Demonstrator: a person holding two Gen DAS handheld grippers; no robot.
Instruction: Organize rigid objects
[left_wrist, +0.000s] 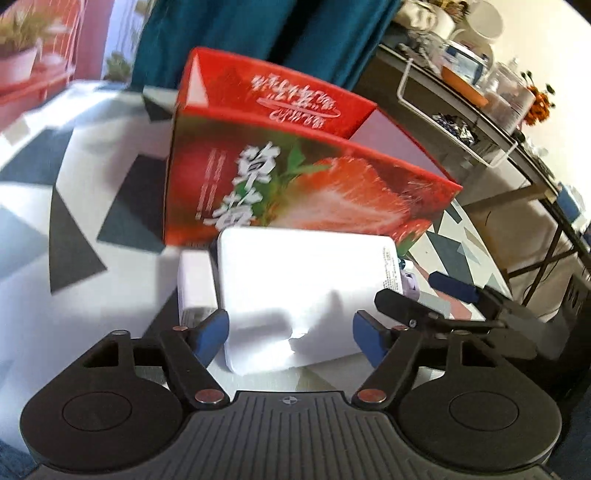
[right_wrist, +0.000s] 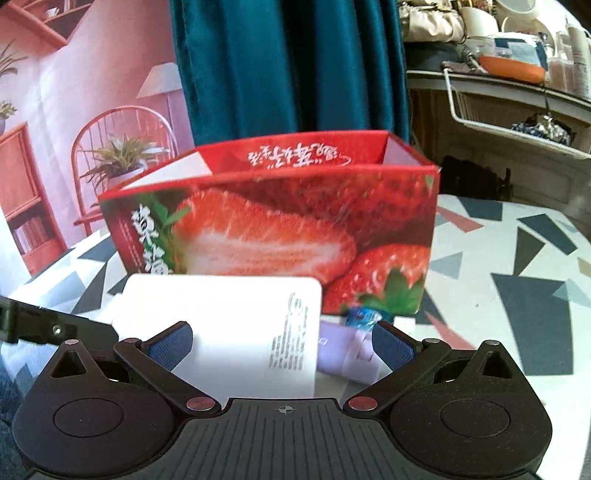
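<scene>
1. Blue-padded left tongs (left_wrist: 291, 338) straddle the near end of a white box (left_wrist: 306, 291) lying flat on the bench (left_wrist: 55, 206); jaws part-open, whether the pads press its sides cannot be told.
2. Right tongs (right_wrist: 282, 341) stand wide and empty, spanning the white box and a lilac item (right_wrist: 347, 352) just beside it.
3. Behind, touching or nearly so, an open-topped red strawberry carton (left_wrist: 295, 192) stands upright, likely the bin meant to receive these things.

Both claws (left_wrist: 290, 338) (right_wrist: 280, 345) agape, downtilted
</scene>
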